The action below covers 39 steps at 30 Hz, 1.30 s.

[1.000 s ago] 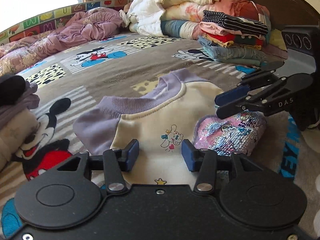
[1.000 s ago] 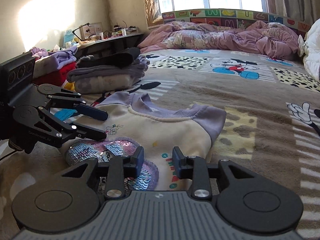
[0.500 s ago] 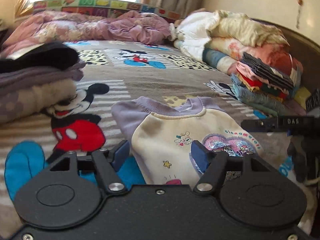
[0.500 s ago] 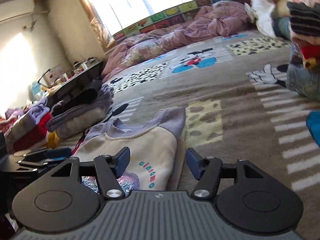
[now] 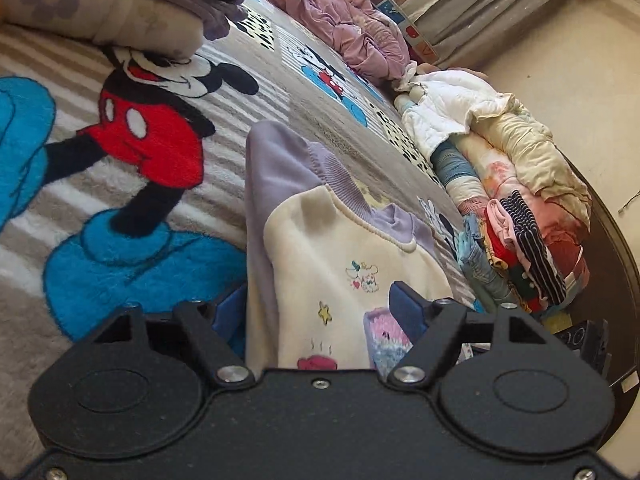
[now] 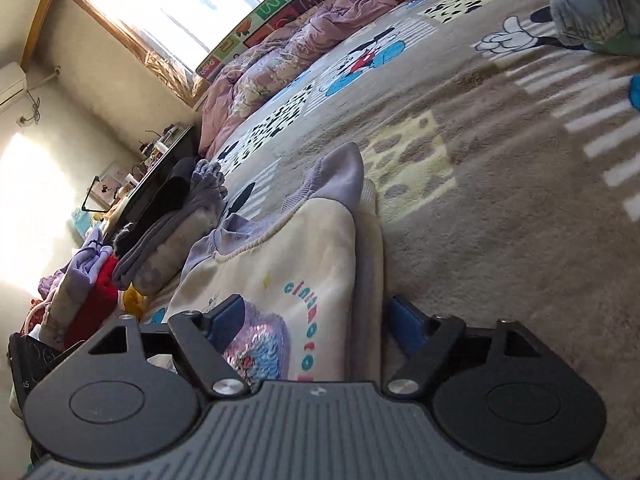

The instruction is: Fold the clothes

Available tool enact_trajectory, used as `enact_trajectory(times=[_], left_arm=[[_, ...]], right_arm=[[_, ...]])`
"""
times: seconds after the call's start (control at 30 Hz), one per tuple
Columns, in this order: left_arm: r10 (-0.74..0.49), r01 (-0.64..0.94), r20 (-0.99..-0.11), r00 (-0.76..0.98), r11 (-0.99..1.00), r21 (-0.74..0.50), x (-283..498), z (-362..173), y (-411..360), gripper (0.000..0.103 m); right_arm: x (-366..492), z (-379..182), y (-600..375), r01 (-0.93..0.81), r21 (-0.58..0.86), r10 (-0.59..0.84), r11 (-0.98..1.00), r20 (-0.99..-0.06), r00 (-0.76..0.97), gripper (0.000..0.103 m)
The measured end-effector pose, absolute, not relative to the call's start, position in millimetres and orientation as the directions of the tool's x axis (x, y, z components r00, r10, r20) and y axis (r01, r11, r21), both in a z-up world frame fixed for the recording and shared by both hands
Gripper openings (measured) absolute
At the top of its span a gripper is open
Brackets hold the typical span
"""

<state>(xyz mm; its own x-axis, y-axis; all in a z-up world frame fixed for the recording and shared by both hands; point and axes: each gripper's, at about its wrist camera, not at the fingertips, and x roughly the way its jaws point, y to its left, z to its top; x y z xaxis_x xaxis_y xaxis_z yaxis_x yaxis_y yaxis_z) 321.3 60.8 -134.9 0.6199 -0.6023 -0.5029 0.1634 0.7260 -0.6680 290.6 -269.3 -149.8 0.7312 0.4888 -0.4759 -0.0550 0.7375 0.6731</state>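
A cream sweatshirt (image 5: 340, 264) with lilac sleeves and neckband lies folded on the cartoon-mouse blanket (image 5: 132, 152). My left gripper (image 5: 320, 308) stands open, its blue pads straddling the sweatshirt's left folded edge near the hem. In the right wrist view the same sweatshirt (image 6: 296, 256) shows its sequin patch and coloured lettering. My right gripper (image 6: 316, 316) is open too, one pad over the sequin patch and the other past the garment's right folded edge. Neither gripper has closed on the cloth.
A stack of folded grey and black clothes (image 5: 120, 0) sits at the left, seen also as the grey-and-black pile (image 6: 172, 216). A tall heap of folded garments and quilts (image 5: 512, 208) rises at the right. A crumpled pink duvet (image 6: 320, 28) lies at the bed's far end.
Both grippers have dropped low and tilted, moving apart to opposite side edges of the sweatshirt. Each now has the garment's edge between its open pads.
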Motion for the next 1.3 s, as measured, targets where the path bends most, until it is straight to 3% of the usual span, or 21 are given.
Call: enact_trajectory(times=[0.17,0.3,0.37,0.43,0.53,0.7,1.07,1.3], left_arm=[[-0.617,0.176,-0.48,0.623,0.709,-0.683,339.1,-140.2,53.0,0.073],[-0.61,0.164,-0.474,0.635,0.706,-0.689,339.7,-142.6,52.1,0.069],[-0.604,0.154,-0.472,0.642,0.705,-0.692,339.0,-143.6,52.3,0.058],[-0.599,0.143,-0.471,0.648,0.702,-0.697,338.2,-144.7,53.0,0.035],[-0.624,0.119,-0.437,0.649,0.65,-0.751,335.7,-146.0,62.4,0.024],[-0.65,0.121,-0.385,0.655,0.593,-0.796,328.9,-136.7,73.3,0.021],[-0.624,0.127,-0.242,0.743,0.487,-0.864,311.4,-102.1,142.4,0.02],[-0.566,0.158,-0.139,0.813,0.444,-0.882,296.1,-69.1,201.3,0.019]], right_arm=[[316.8,-152.4,-263.8,-0.086,0.671,0.507,0.737,-0.465,0.725,0.078],[320.0,-154.8,-263.6,-0.096,0.67,0.512,0.736,-0.458,0.727,0.068],[319.0,-155.5,-264.6,-0.092,0.68,0.517,0.727,-0.454,0.725,0.061],[317.2,-157.0,-263.3,-0.102,0.687,0.53,0.72,-0.449,0.719,0.047],[314.6,-158.6,-263.2,-0.12,0.708,0.556,0.696,-0.426,0.713,0.033],[308.9,-151.3,-264.7,-0.131,0.758,0.589,0.639,-0.373,0.717,0.027],[324.8,-117.9,-233.5,-0.191,0.86,0.668,0.473,-0.209,0.714,0.024],[355.0,-74.9,-182.0,-0.293,0.853,0.731,0.432,-0.141,0.668,0.024]])
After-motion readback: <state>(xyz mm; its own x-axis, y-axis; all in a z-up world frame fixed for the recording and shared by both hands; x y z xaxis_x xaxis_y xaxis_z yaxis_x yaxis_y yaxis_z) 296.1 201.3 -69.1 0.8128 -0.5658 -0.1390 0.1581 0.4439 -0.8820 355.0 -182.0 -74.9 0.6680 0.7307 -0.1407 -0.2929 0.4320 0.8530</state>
